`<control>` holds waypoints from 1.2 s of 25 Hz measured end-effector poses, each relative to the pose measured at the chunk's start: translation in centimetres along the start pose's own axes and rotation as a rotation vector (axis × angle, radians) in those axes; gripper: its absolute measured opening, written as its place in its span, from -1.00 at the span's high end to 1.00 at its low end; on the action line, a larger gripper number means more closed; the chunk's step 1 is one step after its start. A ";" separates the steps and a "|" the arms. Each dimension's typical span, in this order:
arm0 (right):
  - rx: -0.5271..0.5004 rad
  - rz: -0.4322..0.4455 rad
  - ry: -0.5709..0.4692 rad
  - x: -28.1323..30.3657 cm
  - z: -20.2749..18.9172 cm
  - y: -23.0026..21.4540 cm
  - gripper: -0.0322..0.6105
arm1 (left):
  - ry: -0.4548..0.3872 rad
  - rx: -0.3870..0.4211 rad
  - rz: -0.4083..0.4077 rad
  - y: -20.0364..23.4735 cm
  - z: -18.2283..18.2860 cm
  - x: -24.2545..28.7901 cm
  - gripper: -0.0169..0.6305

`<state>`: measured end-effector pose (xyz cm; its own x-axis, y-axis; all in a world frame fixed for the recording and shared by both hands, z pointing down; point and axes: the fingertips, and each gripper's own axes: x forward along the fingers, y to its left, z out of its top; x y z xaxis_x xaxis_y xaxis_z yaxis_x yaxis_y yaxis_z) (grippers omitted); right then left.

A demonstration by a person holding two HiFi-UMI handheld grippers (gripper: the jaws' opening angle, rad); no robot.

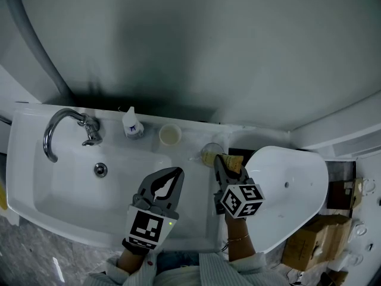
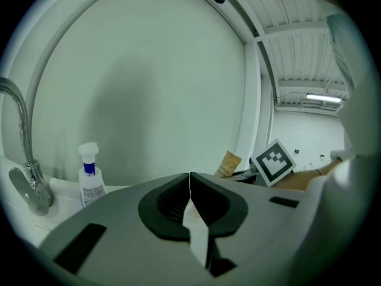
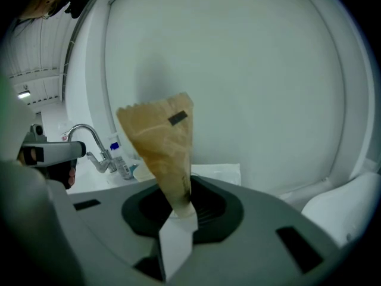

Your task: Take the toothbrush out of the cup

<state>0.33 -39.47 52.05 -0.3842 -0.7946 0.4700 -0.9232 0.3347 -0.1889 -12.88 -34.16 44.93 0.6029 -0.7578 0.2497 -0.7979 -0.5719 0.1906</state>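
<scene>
- Head view: the task is under way but not finished. My right tool (image 1: pixel 219 161) is clamped on the toothbrush (image 1: pixel 234 162), which I take to be the thing in the tan paper sleeve.
- The clear cup (image 1: pixel 209 153) stands on the back ledge of the sink (image 1: pixel 36 183), at 10 o'clock from my right tool's tips and just beside them. I cannot tell whether the sleeve's lower end is inside the cup or already out.
- What is left, as I judge it, is to lift the toothbrush well clear of the rim.
- My left tool (image 1: pixel 176 171) hangs over the basin at 9 o'clock from the right one and touches nothing.
- Left gripper view: my left tool (image 2: pixel 190 181) has its 2 jaws together with nothing between them. The spray bottle (image 2: pixel 90 177) stands at 9 o'clock. The top of the toothbrush (image 2: pixel 228 163) peeks out at 1 o'clock.
- Right gripper view: my right tool (image 3: pixel 184 193) pinches the narrow lower end of the toothbrush (image 3: pixel 161 142). The sleeve rises toward 12 o'clock and leans a little to 11. The cup does not show here. The faucet (image 3: pixel 89 136) sits at 9 o'clock.
</scene>
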 end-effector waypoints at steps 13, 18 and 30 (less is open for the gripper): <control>-0.003 -0.003 0.014 0.1 0.1 -0.1 0.75 | -0.004 0.011 -0.005 0.1 0.3 0.0 0.90; -0.028 0.007 0.000 -0.2 1.0 0.4 0.75 | -0.015 0.018 -0.011 -0.5 0.8 0.0 0.90; -0.068 0.021 -0.105 -2.7 4.6 1.2 0.75 | -0.055 0.073 -0.005 -2.8 2.9 -1.1 0.90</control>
<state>0.22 -39.21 46.57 -0.4051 -0.8345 0.3734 -0.9138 0.3824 -0.1367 -11.31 -32.58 41.36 0.6075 -0.7699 0.1955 -0.7940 -0.5956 0.1217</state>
